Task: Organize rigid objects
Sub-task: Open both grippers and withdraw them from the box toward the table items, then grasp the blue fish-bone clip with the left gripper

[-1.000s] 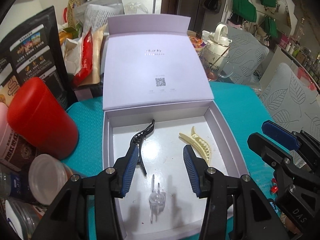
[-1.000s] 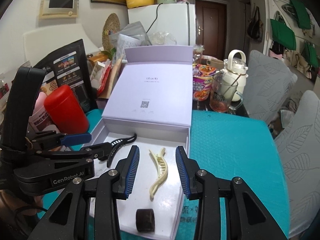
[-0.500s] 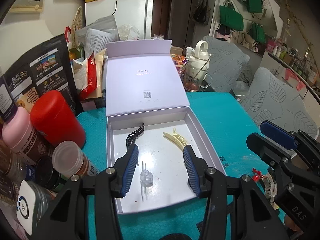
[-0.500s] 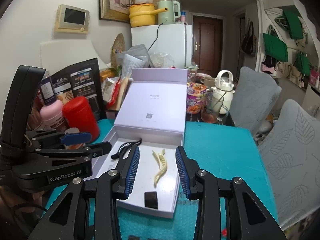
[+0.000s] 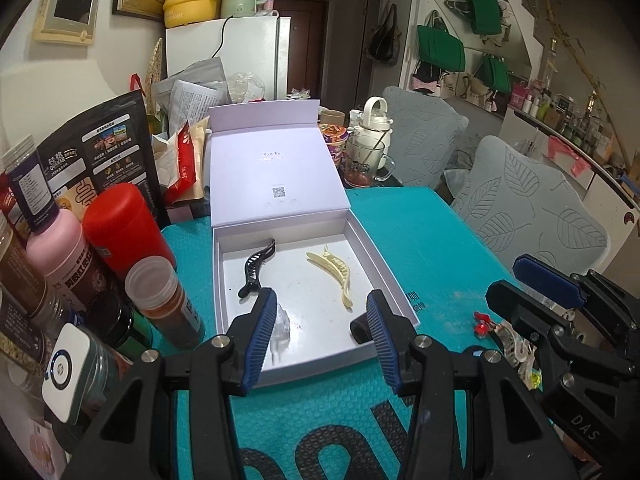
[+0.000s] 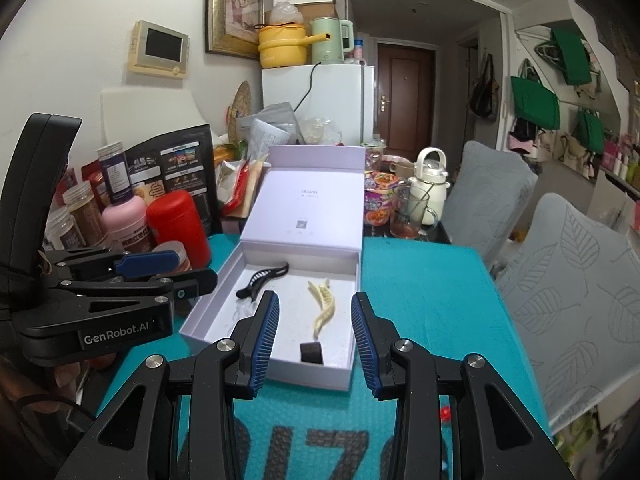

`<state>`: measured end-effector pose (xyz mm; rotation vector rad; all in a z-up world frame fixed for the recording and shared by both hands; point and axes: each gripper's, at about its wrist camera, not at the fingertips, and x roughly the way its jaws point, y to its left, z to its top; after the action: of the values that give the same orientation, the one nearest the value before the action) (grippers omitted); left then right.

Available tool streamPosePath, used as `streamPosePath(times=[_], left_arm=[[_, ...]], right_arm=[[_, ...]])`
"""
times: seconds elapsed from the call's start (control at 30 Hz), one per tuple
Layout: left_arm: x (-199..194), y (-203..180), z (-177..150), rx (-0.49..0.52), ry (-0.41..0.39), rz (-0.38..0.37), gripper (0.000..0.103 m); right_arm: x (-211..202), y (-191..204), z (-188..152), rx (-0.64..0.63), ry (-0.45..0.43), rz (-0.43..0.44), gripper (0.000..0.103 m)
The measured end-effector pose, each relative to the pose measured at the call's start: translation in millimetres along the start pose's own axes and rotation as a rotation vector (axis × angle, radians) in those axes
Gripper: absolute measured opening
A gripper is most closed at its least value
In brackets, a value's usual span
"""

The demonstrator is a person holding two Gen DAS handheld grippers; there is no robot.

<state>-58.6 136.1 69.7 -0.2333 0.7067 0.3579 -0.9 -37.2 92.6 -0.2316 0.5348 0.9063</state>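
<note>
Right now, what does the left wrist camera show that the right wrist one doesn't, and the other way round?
Only the left wrist view shows the red trinket on the mat by the right gripper, and the clear clip plainly.

Only the right wrist view shows the left gripper from the side, by the jars.

Both show the open box holding the black clip, cream clip and dark block.

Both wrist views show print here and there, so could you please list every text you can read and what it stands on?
"GenRobot.AI": side of the left gripper, right wrist view.
"DAS": body of the right gripper, left wrist view.
QR code, no readable words: inside the box lid; the line above it is too faint.
Large dark characters: teal mat, cut off.
Black pouch and jars: print too small.
</note>
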Motion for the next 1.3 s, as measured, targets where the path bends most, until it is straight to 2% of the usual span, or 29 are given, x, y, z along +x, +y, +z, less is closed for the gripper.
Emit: streamPosePath(times=[0.2,0.7,1.3], left_arm=[[-6,-6,-20,0.003,0.007,-0.027,0.046],[6,-49,-69,0.087,0.100,-0.144,0.046],[38,-128,-92,0.236,0.196,-0.271,0.046]], right_arm=[[-21,2,-21,0.010,-0.001,-0.034,0.037],[-52,-12,-87,0.116,0.057,-0.135,0.037],[-79,-76,-145,0.284,0.116,-0.300,0.037]])
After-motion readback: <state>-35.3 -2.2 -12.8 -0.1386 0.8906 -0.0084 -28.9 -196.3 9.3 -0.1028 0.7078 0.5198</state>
